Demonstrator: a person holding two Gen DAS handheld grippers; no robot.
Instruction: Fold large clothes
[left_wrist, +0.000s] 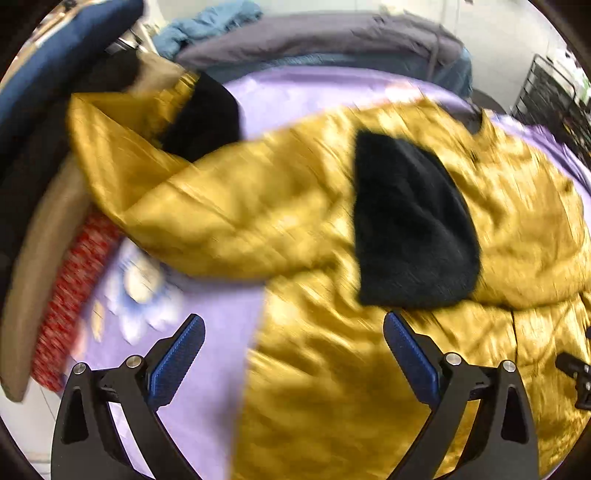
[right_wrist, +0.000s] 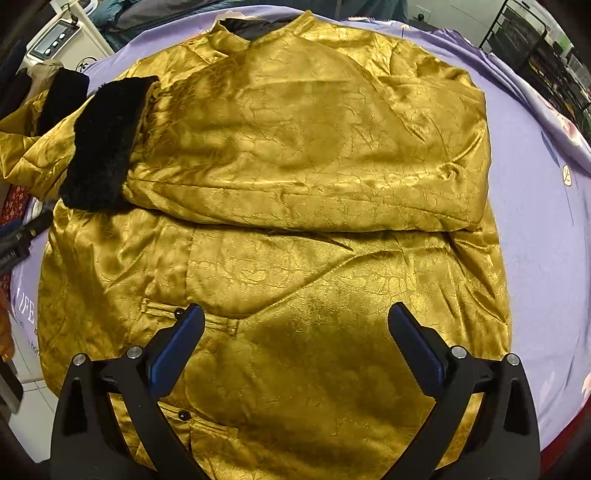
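Jacket (right_wrist: 280, 155): gold, shiny, patterned fabric; lies spread on the sheet, filling most of the right wrist view.
Right sleeve of view (right_wrist: 306, 192): folded across the jacket's chest, running from the jacket's right edge to its left.
Cuff (right_wrist: 105, 144): black, furry; ends the folded sleeve at the jacket's left edge, resting on the gold fabric.
Second cuff (left_wrist: 207, 114): black; on the other sleeve (left_wrist: 122, 155), which trails off to the left, over the sheet's edge toward piled items.
Fastenings: two small dark buttons (right_wrist: 180, 314) on fabric tabs along the jacket's front, near the lower left.
Sheet (right_wrist: 546, 229): lilac, with a pale print at its edges; covers the surface under the jacket.
Left gripper (left_wrist: 293, 354): fingers spread wide, holding nothing; hangs over the jacket's left edge where gold fabric meets sheet. View is motion-blurred.
Right gripper (right_wrist: 295, 343): fingers spread wide, holding nothing; above the jacket's lower front.
Pads (right_wrist: 177, 347): blue, on black finger frames.
Background, left view: grey bedding (left_wrist: 314, 37), blue cloth (left_wrist: 210, 22), red patterned fabric (left_wrist: 74, 295) at the left.
Background, right view: dark wire rack (right_wrist: 535, 48) at the upper right; white device (right_wrist: 62, 40) at the upper left.
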